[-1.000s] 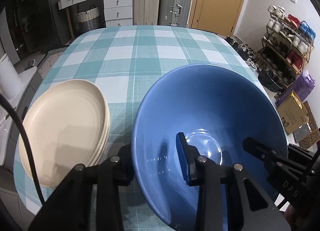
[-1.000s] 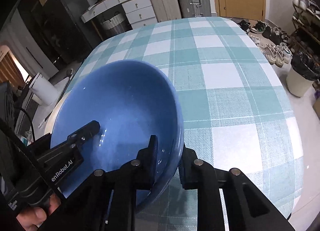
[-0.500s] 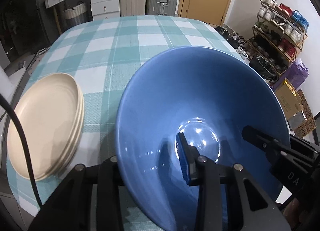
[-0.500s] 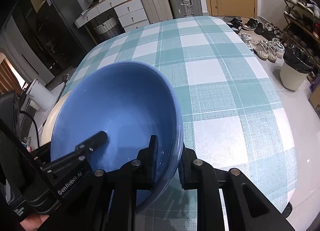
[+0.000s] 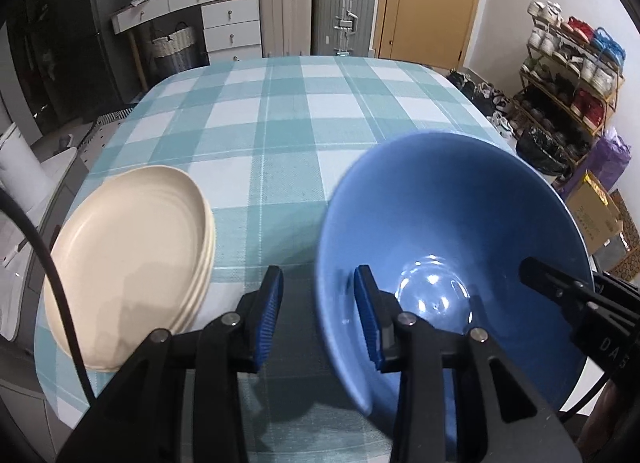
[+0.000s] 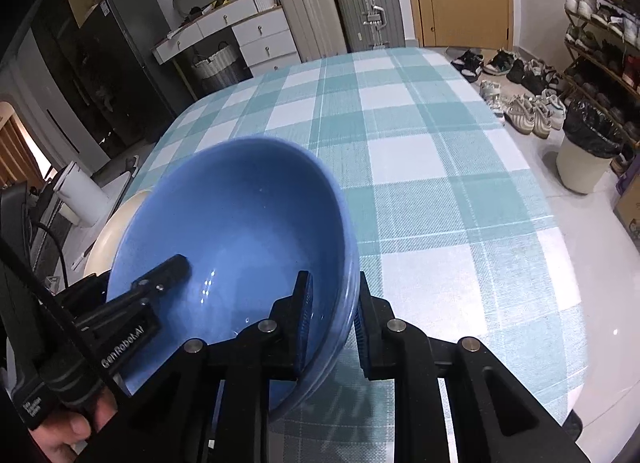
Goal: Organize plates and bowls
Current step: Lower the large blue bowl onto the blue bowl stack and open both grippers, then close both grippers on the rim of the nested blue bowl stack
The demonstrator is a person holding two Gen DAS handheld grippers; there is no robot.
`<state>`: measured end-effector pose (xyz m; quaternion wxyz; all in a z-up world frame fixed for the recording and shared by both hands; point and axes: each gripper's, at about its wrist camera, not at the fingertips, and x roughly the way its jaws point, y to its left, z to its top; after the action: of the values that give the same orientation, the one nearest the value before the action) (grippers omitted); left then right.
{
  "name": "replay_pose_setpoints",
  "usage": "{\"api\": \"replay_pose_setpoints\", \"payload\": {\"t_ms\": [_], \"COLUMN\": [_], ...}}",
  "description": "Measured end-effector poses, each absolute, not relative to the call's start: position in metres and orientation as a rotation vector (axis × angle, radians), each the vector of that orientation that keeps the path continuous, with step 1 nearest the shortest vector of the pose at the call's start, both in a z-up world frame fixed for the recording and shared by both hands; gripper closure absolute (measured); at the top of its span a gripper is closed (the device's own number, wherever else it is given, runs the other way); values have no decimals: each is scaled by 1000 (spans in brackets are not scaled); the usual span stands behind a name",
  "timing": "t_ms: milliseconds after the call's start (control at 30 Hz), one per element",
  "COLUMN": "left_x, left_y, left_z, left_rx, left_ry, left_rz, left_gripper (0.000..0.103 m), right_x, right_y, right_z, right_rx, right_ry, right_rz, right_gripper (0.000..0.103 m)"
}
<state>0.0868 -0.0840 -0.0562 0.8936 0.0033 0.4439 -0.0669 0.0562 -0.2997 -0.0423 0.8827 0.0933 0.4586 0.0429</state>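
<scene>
The right gripper pinches the bowl by its rim, apparently to carry it; the left gripper is spread wide astride the opposite rim, likely freeing it beside the plates.

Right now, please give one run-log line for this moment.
left claw: open, straddling blue bowl rim | right claw: on bowl rim | beige plates: stacked left

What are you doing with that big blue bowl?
A person is tidying dishes with two handheld grippers. The right gripper pinches the rim of the blue bowl, holding it over the checked table. The left gripper is open, one finger either side of the rim. A stack of cream plates sits beside it.
</scene>
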Motion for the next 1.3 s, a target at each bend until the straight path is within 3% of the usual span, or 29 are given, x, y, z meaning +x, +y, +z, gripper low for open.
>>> {"api": "replay_pose_setpoints", "payload": {"t_ms": [200,667,700,767,800,833,1000,1300], "left_x": [82,59,56,50,48,44,32,36], "left_y": [-68,-61,-58,-55,-54,-53,-53,-57], "left_z": [-50,-26,-23,-19,-19,-17,-10,-13], "left_rx": [-40,-63,-73,-67,-65,-74,-55,-66], "left_ry": [903,757,739,702,694,677,604,643], "left_rz": [-135,-149,-148,-139,-132,-137,-146,-162], "left_gripper": [51,49,48,41,27,12,9,9], "right_x": [49,11,9,5,3,-1,-10,-2], "right_y": [-307,-299,-299,-301,-302,-304,-307,-316], "right_z": [-26,19,19,20,19,18,11,-2], "right_rx": [168,125,135,168,186,207,239,304], "right_ry": [874,674,670,651,638,618,594,653], "right_rz": [23,40,52,79,92,101,88,100], "right_gripper": [75,72,70,53,37,29,18,17]}}
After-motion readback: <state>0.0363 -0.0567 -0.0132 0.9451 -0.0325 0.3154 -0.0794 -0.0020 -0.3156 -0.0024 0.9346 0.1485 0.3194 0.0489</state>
